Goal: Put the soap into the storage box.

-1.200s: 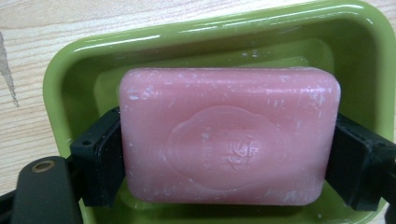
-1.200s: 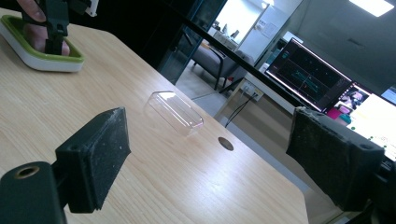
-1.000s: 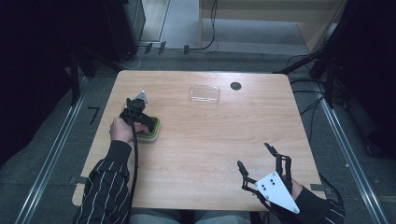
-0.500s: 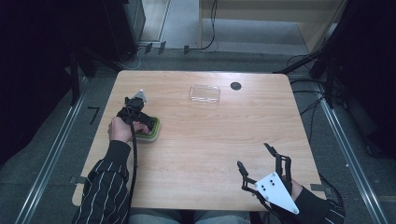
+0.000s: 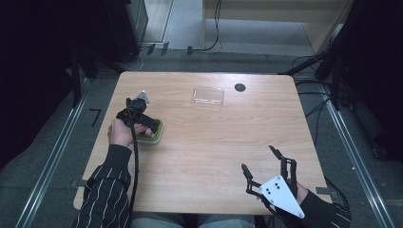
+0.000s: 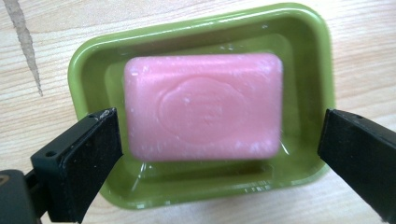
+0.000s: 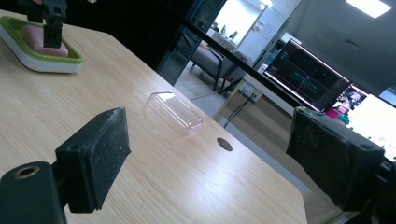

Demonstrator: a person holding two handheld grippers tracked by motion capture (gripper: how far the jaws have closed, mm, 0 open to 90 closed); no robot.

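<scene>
My left gripper [image 6: 219, 154] just opened, jaws at 9 and 3 o'clock flanking pink soap [image 6: 203, 106]: slick, firm; grip short ends.

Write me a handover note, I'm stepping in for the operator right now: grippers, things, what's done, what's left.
Left gripper: above the green dish, jaws have just been opening and stand clear of the soap between them.
Right gripper: open, empty, at the table's near right corner.
Soap lies flat in the dish, at the table's left. Clear lid lies apart, toward the far edge.
Done: soap is in the dish.
Left, probably: put the lid on the dish.
</scene>
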